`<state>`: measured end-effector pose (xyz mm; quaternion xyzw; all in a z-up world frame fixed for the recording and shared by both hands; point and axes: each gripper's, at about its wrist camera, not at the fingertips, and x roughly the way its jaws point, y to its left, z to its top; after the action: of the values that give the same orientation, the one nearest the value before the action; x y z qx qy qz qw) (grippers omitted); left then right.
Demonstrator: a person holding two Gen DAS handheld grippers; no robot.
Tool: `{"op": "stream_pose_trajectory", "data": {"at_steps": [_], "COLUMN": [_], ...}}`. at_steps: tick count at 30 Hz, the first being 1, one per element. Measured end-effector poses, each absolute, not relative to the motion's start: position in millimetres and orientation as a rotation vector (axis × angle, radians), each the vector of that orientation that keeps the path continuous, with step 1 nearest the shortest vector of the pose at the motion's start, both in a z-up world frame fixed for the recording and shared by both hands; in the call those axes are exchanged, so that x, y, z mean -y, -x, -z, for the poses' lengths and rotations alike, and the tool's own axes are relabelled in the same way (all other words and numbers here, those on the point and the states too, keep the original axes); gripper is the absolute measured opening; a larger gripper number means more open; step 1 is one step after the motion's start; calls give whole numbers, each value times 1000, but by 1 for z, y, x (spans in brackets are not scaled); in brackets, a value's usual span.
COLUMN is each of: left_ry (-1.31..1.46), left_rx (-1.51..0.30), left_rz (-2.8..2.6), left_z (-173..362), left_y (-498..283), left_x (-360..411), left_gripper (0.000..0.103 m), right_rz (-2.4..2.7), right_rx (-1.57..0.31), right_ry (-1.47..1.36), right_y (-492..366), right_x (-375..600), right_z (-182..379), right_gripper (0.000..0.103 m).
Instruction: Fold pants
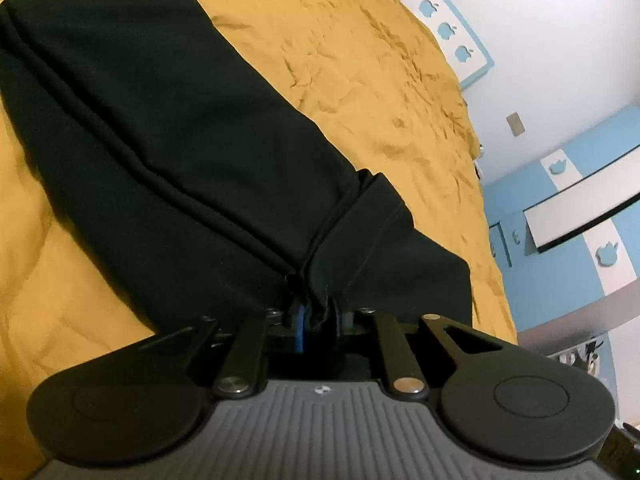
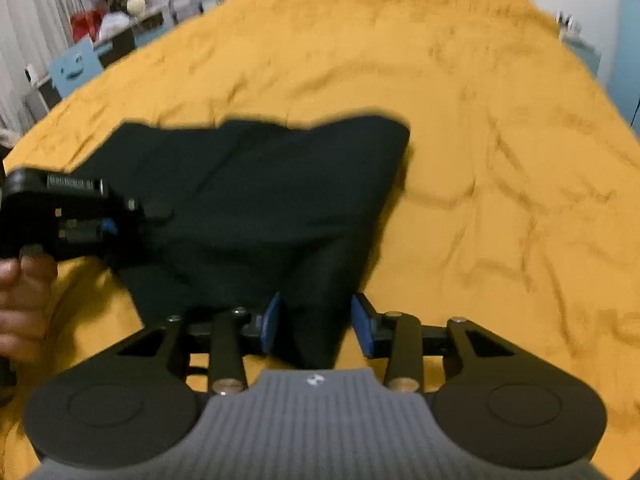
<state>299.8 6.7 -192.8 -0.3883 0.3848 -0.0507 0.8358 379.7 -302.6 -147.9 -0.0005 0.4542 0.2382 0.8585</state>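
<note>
Dark pants [image 1: 168, 128] are laid on a bed covered by a mustard-yellow bedspread [image 1: 360, 60], already doubled lengthwise so that the legs run from the near edge of the left wrist view toward the far left. In that view the left tool [image 1: 310, 314] is seen nearly closed, with a bunched edge of the dark cloth pinched between its blue pads; the fabric is gathered into creases just at the grip.

In the right wrist view the pants [image 2: 256, 192] are seen as a broad dark panel in the middle of the bedspread [image 2: 500, 160], with one corner drawn toward the near edge. The right tool [image 2: 316, 326] is partly closed around a thick fold of that cloth, which fills the gap between the blue pads [image 2: 272, 322]. The left tool [image 2: 120, 220] is seen at the left of this view, clamped on the left edge of the pants and carried by a hand [image 2: 22, 300]. The view is somewhat blurred. Shelves and blue-and-white walls are visible beyond the bed.
</note>
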Motion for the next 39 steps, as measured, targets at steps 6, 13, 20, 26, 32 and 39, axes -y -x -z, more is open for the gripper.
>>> {"op": "stream_pose_trajectory", "data": {"at_steps": [6, 13, 20, 26, 32, 39], "left_ry": [834, 811, 810, 705, 641, 641], "left_rx": [-829, -829, -846, -755, -695, -725], "left_rz": [120, 128, 137, 48, 74, 83], "left_z": [193, 189, 188, 161, 141, 147], "left_y": [-298, -298, -301, -282, -283, -280], "left_x": [-14, -10, -13, -9, 5, 5], "left_gripper": [25, 28, 29, 30, 30, 30], "right_rz": [-478, -493, -620, -549, -466, -633], "right_rx": [-960, -808, -1043, -940, -807, -1084], "right_ry": [94, 83, 152, -73, -104, 106], "right_y": [-372, -374, -362, -371, -380, -363], "right_x": [304, 285, 295, 334, 317, 304], "right_z": [130, 133, 140, 130, 140, 156], "right_gripper": [35, 37, 33, 32, 20, 23]}}
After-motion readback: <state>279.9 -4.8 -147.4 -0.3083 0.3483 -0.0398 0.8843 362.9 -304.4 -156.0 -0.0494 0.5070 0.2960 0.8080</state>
